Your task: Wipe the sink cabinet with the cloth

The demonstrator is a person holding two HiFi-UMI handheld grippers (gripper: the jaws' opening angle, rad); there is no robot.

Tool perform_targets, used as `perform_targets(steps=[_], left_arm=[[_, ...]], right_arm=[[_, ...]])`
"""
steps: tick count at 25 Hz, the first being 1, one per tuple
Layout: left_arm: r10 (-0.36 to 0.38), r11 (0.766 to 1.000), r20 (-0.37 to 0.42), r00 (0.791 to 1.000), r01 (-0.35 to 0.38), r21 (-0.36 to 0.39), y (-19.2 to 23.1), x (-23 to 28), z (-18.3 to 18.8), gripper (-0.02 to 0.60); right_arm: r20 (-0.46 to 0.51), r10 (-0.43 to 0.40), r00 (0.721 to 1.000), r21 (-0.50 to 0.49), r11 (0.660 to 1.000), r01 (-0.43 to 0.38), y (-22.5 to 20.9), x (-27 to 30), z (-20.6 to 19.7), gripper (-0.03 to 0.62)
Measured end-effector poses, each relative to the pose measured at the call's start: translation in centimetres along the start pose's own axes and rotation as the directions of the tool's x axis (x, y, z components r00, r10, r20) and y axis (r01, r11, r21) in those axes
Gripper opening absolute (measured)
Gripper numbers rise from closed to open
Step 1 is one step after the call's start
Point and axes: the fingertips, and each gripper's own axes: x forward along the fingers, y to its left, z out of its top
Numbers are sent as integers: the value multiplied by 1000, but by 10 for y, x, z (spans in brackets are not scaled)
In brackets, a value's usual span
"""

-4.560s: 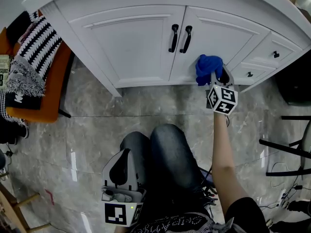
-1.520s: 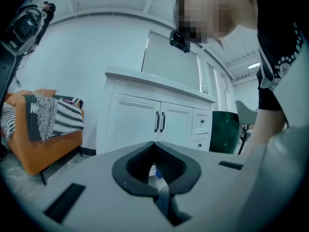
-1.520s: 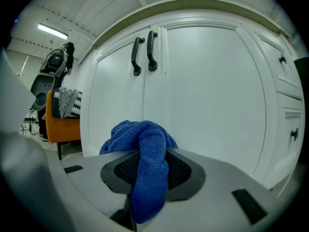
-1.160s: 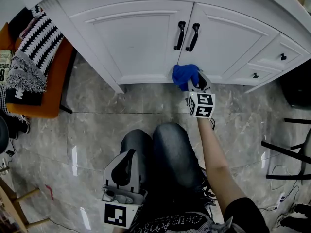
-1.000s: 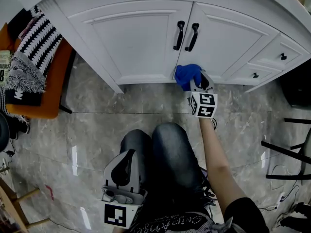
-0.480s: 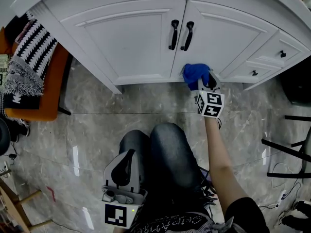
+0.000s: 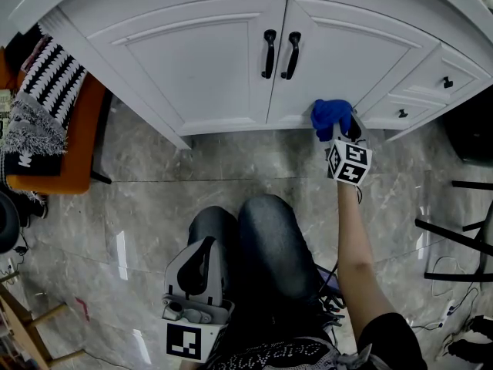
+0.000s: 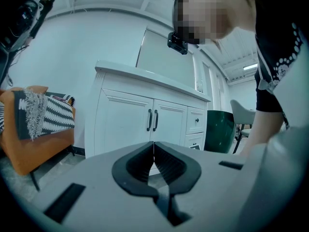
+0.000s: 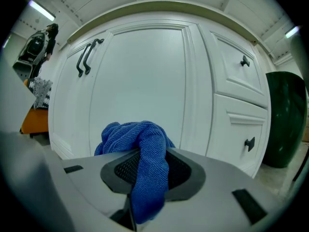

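Right gripper (image 9: 145,168): jaws clamped on the blue cloth (image 9: 137,144). A band of cloth runs between the two pads, from the near end of the jaws out to the tips. The bulk sits bunched in a knot beyond and above the tips, spilling a little to the left. The long axis of the cloth follows the jaw line and points away from the gripper, toward the sink cabinet (image 7: 192,60).

Head view: the bunch sits at the low right corner of the right door (image 7: 339,52), just left of the lower drawer (image 7: 385,112) and close above the cabinet's bottom edge. It looks pressed to the door face, but I cannot confirm contact. The gripper points far, at the cabinet, with the arm stretched out.

Left gripper (image 7: 202,247): jaws closed together with nothing between them. It is held low and near, beside the person's left knee (image 7: 212,230), well apart from the cabinet, tips pointing far.
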Motion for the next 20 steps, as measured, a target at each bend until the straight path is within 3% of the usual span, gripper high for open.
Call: perform_targets(steps=[6, 12, 20], left_arm=[[1, 1000, -2, 1000, 0, 6, -1, 1, -1, 5], [4, 1000, 0, 1000, -4, 5, 1, 1, 1, 5], [10, 1000, -2, 1000, -10, -2, 7, -3, -1, 5]], right_arm=[[-8, -58, 998, 22, 998, 58, -31, -2, -3, 130], [-20, -70, 997, -37, 997, 69, -43, -7, -6, 130], [-51, -169, 984, 45, 984, 172, -67, -10, -14, 130]])
